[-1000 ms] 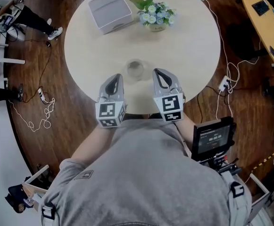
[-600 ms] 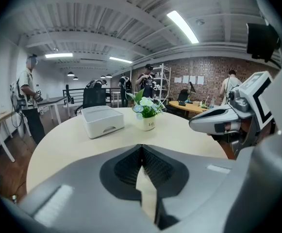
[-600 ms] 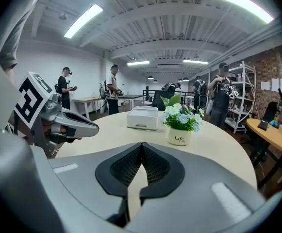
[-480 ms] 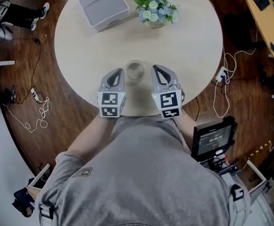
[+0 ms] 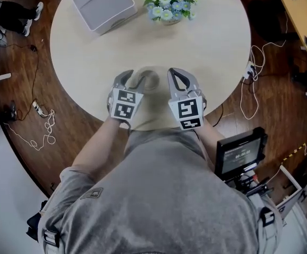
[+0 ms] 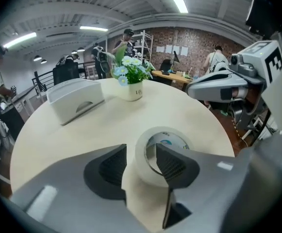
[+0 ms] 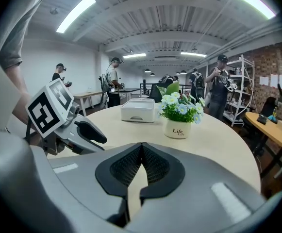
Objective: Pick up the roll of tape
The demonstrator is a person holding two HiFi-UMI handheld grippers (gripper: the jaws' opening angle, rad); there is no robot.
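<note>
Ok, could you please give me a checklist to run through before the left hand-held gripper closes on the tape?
1. Wall of the roll of tape sits between the jaws of the left hand-held gripper, one jaw in the core: ok.
2. Jaws clamped: not ok, apart.
3. Roll flat on the table: ok.
4. Right hand-held gripper shut, empty, apart from the roll: ok.
5. Flowerpot outside the lift path: ok.
</note>
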